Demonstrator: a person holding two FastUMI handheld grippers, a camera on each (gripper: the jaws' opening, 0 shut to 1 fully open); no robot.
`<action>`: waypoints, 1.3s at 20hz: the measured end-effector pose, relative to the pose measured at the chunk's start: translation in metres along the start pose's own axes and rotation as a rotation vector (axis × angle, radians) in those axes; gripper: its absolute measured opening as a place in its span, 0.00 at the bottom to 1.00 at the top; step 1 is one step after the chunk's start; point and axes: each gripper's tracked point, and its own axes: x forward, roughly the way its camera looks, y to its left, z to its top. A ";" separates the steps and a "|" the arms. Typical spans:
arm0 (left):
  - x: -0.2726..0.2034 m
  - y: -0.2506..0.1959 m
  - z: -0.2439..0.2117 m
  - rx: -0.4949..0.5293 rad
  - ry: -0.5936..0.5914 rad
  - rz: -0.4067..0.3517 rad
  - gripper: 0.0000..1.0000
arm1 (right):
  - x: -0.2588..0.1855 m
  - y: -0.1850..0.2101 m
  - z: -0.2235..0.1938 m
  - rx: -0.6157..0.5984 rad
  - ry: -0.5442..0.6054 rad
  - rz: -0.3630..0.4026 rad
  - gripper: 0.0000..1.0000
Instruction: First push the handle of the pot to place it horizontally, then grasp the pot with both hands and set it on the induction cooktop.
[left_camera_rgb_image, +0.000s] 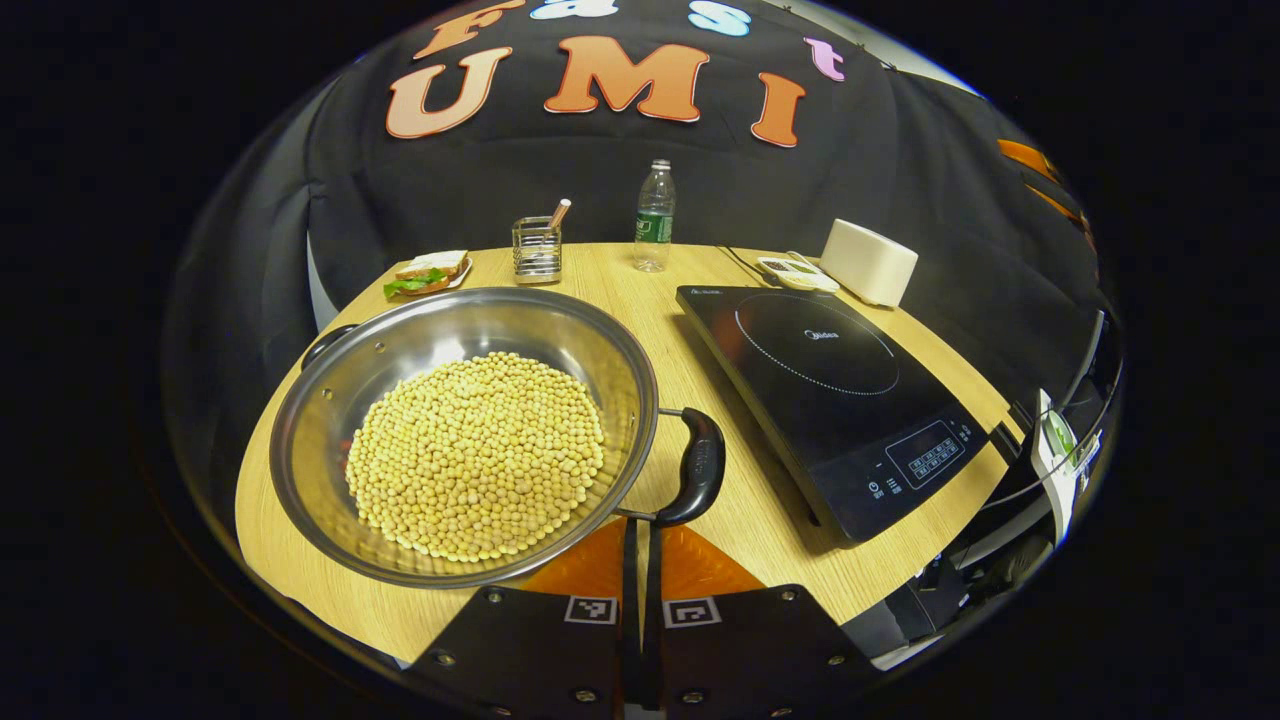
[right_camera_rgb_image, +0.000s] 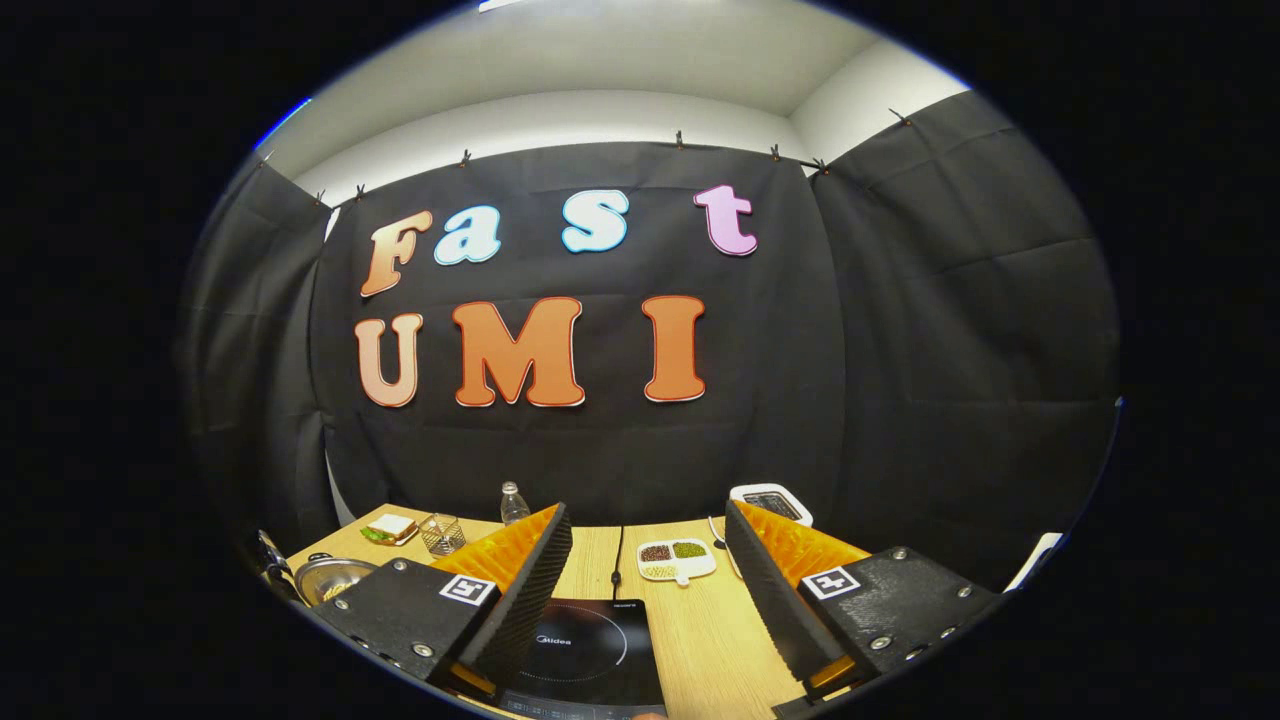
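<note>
Touching pot handle (left_camera_rgb_image: 697, 466): left fingers (left_camera_rgb_image: 640, 560) pressed together; right fingers (right_camera_rgb_image: 648, 590) spread above cooktop (right_camera_rgb_image: 585, 650).

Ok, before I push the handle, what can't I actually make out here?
- Left gripper view: the pot's far handle is mostly hidden behind its rim.
- Left gripper view: the left hand-held gripper appears shut; whether it touches the near handle is unclear.
- Right gripper view: the induction cooktop's front is cut off by the bottom edge.

A strip of bare table (left_camera_rgb_image: 690, 345) runs down the frame's middle between the pot (left_camera_rgb_image: 465, 430) and induction cooktop (left_camera_rgb_image: 830, 400), partly blocked at lower centre by the pot's handle (left_camera_rgb_image: 697, 465). A bottle (left_camera_rgb_image: 654, 215) and holder (left_camera_rgb_image: 537, 248) stand along the top edge.
</note>
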 end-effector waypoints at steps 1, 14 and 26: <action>0.002 -0.002 0.002 -0.008 -0.001 -0.005 0.02 | 0.001 -0.001 0.000 -0.002 0.001 -0.002 0.96; 0.037 -0.011 0.030 -0.060 -0.042 0.023 0.02 | 0.011 -0.013 -0.015 0.009 0.026 -0.019 0.96; 0.066 -0.013 0.053 -0.112 -0.047 0.054 0.02 | 0.015 -0.024 -0.022 0.013 0.035 -0.045 0.96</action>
